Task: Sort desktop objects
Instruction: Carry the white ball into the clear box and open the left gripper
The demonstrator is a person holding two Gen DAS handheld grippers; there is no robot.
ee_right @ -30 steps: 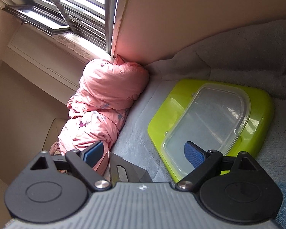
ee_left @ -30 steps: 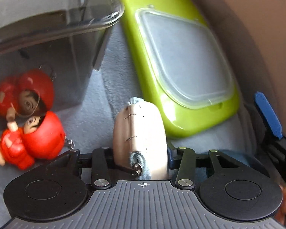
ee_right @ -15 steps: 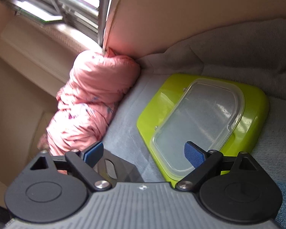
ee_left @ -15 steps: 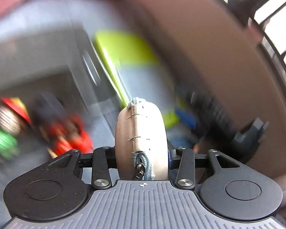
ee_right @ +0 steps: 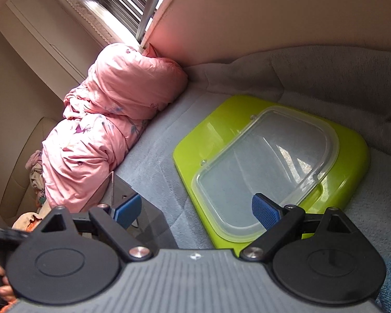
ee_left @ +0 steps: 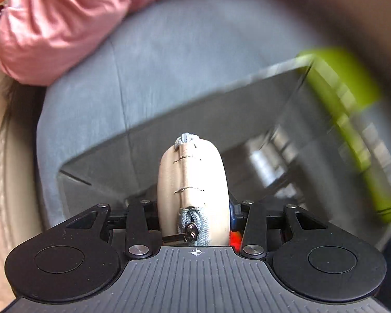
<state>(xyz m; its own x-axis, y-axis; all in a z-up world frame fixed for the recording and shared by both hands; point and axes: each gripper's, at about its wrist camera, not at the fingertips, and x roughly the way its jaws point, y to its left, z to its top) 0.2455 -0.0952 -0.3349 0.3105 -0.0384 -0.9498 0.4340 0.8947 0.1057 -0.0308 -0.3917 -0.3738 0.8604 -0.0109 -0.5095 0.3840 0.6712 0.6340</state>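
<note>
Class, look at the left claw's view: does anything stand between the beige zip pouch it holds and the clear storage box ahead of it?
Nothing visible does. The left claw is shut on the beige zip pouch, and the clear storage box lies right beyond it, though the view is motion-blurred.

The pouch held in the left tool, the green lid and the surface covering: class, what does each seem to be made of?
Pouch: probably beige faux leather, smooth and matte, with visible stitching and a grey fabric zip.
Green lid: glossy hard plastic with sharp reflections and a clear, slightly cloudy plastic window.
Surface covering: grey fleecy cloth, matte, with soft folds.
</note>
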